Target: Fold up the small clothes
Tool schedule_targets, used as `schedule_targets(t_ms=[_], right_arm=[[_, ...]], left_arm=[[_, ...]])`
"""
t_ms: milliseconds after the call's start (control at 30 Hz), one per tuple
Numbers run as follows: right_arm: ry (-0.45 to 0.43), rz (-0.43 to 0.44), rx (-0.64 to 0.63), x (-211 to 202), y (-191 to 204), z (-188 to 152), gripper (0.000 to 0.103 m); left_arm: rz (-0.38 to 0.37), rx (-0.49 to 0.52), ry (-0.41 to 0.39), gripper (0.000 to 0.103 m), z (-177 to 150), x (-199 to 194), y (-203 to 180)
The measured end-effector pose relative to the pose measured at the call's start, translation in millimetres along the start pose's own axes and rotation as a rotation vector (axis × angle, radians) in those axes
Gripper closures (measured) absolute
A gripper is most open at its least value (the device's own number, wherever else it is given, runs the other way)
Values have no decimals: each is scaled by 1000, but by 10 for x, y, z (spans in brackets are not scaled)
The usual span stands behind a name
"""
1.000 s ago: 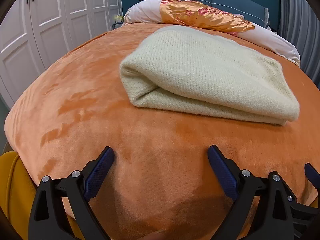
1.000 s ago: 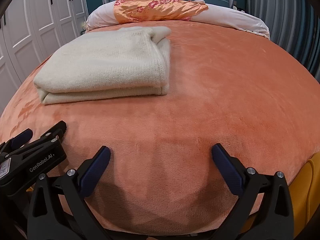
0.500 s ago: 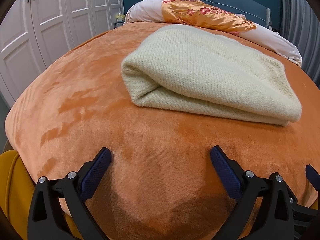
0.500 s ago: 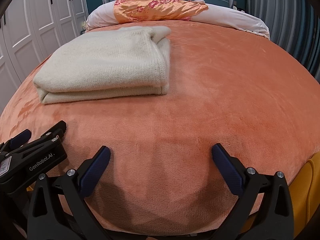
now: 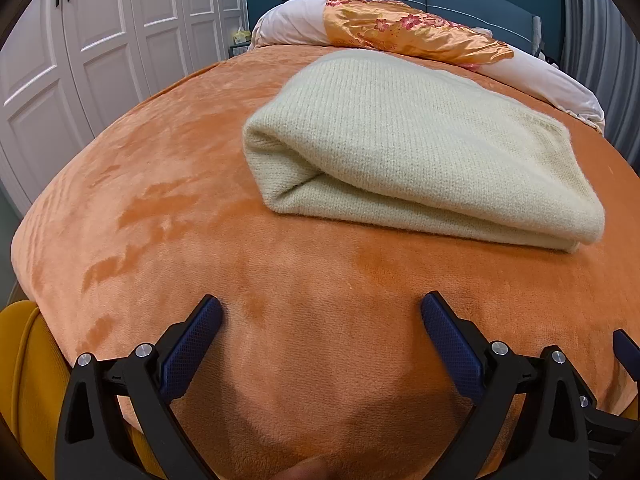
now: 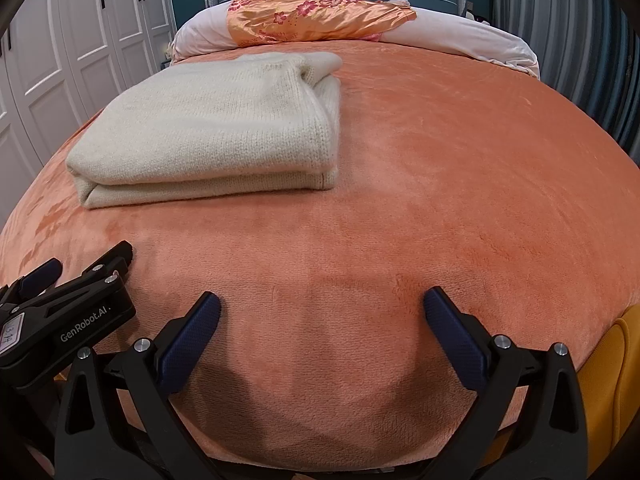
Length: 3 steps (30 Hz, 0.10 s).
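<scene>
In the left wrist view, the left gripper (image 5: 320,314) sits at the bottom of the frame. Its two blue fingers (image 5: 191,346) are spread wide and hold nothing. Under them is the orange blanket (image 5: 160,208) that covers the bed. The sweater (image 5: 420,144) is cream and fuzzy. It lies folded on the blanket in the upper middle of the frame, well apart from the fingers. Its rounded folded end points to the left. Behind it, at the top, is a shiny orange pillow (image 5: 408,36) with red flowers. White closet doors (image 5: 100,40) fill the upper left. A small blue tip at the lower right edge may be part of the other gripper, but it is too small to tell.

In the right wrist view, the right gripper (image 6: 320,312) is at the bottom, fingers spread wide and empty. The sweater (image 6: 216,120) lies in the upper left of the frame, flat and folded. The left gripper (image 6: 60,312) shows from the side at the lower left, just above the blanket (image 6: 440,160). The pillow (image 6: 312,16) is at the top.
</scene>
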State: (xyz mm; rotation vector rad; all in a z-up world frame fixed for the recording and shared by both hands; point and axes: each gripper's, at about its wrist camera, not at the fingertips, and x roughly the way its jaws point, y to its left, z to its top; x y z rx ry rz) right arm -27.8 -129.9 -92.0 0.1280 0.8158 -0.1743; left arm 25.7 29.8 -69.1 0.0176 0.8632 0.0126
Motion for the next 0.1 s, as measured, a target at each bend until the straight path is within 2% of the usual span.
schedule_targets(t_ms=[100], right_arm=[[0, 0, 0, 0, 0, 0, 5]], left_arm=[[0, 0, 0, 5, 0, 1, 1]])
